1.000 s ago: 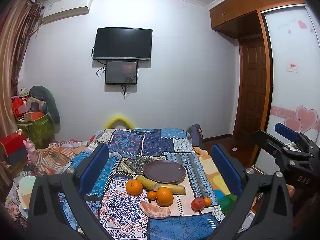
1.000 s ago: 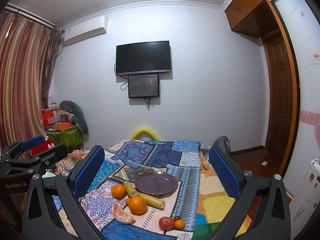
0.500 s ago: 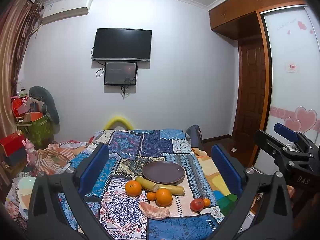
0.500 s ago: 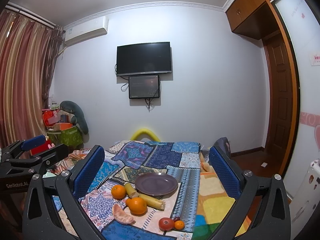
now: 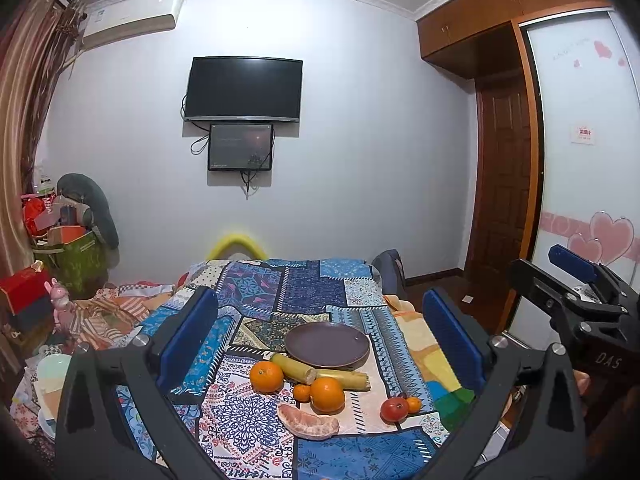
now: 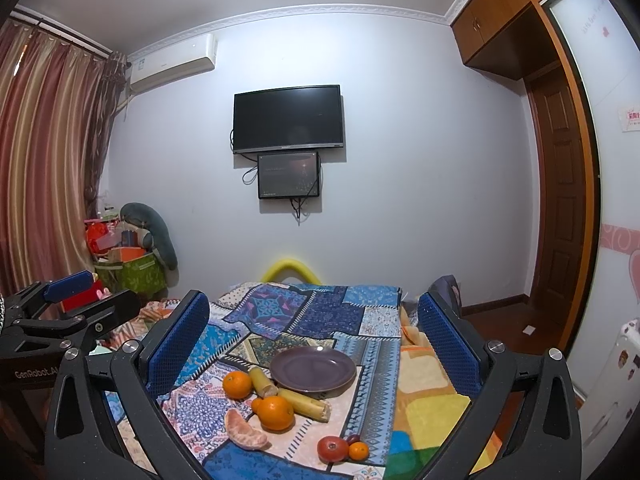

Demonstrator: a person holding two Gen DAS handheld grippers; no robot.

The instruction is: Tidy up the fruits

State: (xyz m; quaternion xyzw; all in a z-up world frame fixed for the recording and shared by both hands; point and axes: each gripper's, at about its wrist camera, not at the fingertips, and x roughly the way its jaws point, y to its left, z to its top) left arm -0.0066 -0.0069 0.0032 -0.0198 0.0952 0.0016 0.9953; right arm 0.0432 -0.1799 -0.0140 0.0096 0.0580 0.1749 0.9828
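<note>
**Both grippers hovering wide over the fruit**

The left gripper [image 5: 320, 340] and the right gripper [image 6: 314, 340] are hanging above the patchwork cloth [image 5: 304, 292], jaws spread wide and holding nothing. The purple plate [image 5: 327, 345] is sitting bare at the cloth's middle. Near it two oranges [image 5: 267, 376], two yellowish stalks [image 5: 292, 368] and a peeled segment [image 5: 308, 422] are lying; a tomato [image 5: 394, 409] is resting to the right.

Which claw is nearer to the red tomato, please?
Right, I'd judge. The right claw is held slightly left of the red tomato; the left claw is held farther to the left of it.
</note>
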